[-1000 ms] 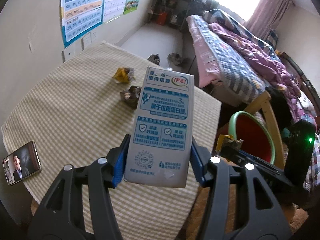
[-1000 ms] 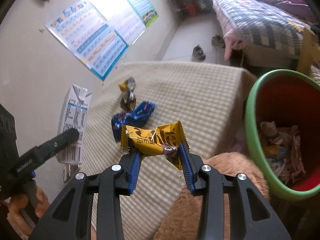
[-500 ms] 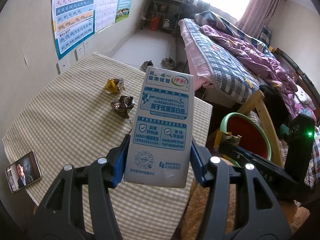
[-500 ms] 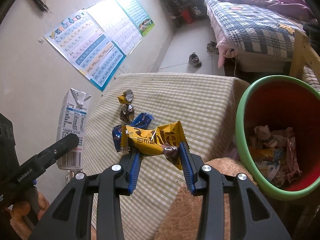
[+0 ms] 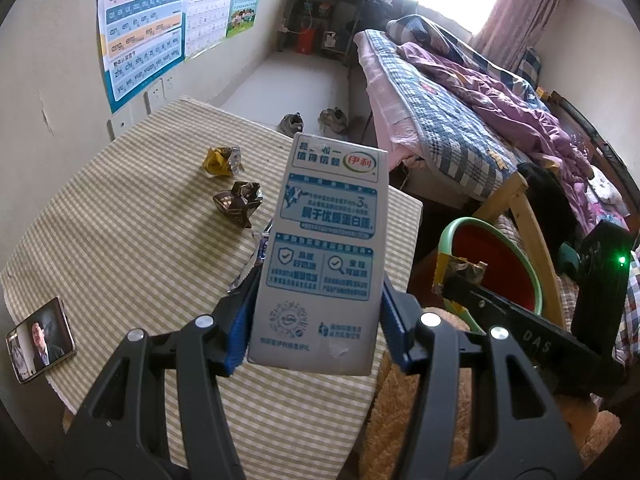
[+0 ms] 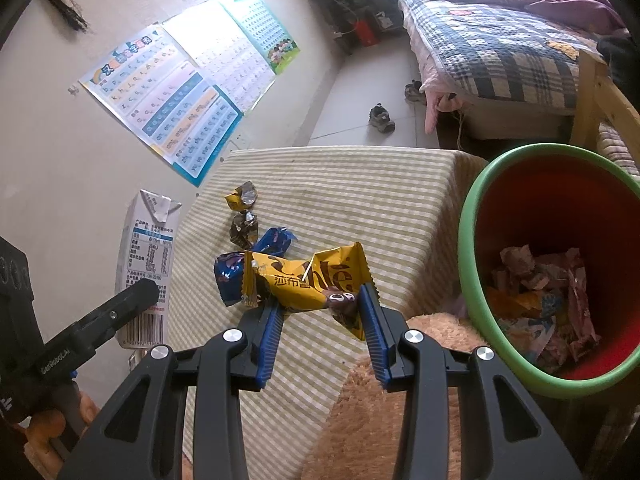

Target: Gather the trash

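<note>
Cardboard milk carton (image 5: 326, 252) sits clamped in the left gripper (image 5: 316, 328), yellow wrapper (image 6: 308, 280) pinched in the right gripper (image 6: 320, 320), both held off the table (image 6: 360, 192); bin (image 6: 472, 208) beside its right edge already holds scraps; three wrappers remain mid-table, so roughly halfway

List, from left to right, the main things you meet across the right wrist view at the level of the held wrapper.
milk carton → blue wrapper → yellow wrapper held in the right gripper → red bin
</note>
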